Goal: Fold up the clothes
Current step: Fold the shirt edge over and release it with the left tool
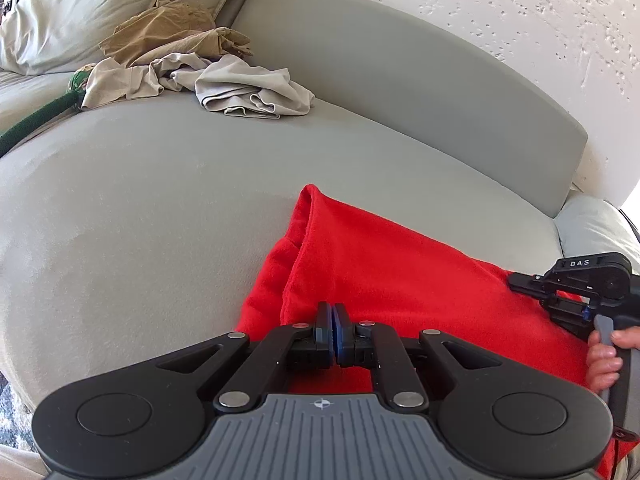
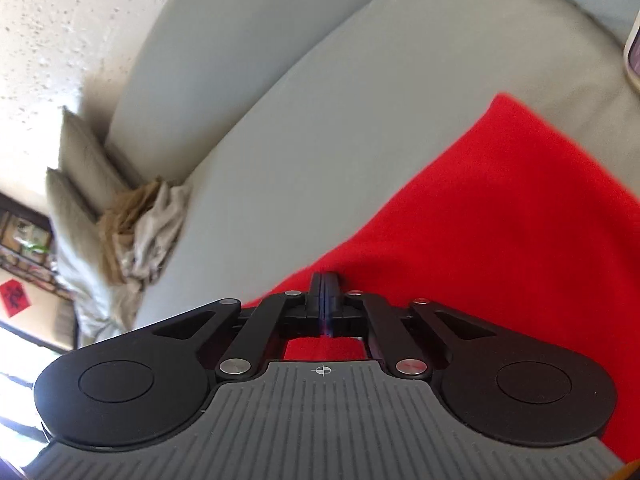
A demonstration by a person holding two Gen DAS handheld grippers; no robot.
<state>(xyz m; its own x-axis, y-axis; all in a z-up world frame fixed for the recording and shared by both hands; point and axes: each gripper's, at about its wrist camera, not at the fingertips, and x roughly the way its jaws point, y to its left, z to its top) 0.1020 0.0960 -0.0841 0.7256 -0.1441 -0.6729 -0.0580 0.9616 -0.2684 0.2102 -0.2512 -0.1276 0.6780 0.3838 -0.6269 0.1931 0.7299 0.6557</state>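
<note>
A red fleece garment (image 1: 400, 264) lies on the grey sofa seat (image 1: 160, 208), doubled over with a folded edge at its left. My left gripper (image 1: 333, 312) is shut on its near edge. My right gripper (image 1: 516, 280) shows at the right of the left wrist view, down on the cloth, held by a hand. In the right wrist view the right gripper (image 2: 327, 280) is shut on the near edge of the red garment (image 2: 500, 208), which spreads to the right over the seat (image 2: 300, 152).
A pile of beige and tan clothes (image 1: 192, 68) lies at the far left of the seat by pale cushions (image 1: 80, 8); it also shows in the right wrist view (image 2: 144, 216). A green object (image 1: 44, 110) lies left of it. The sofa back (image 1: 400, 72) and a white wall (image 1: 500, 8) stand behind.
</note>
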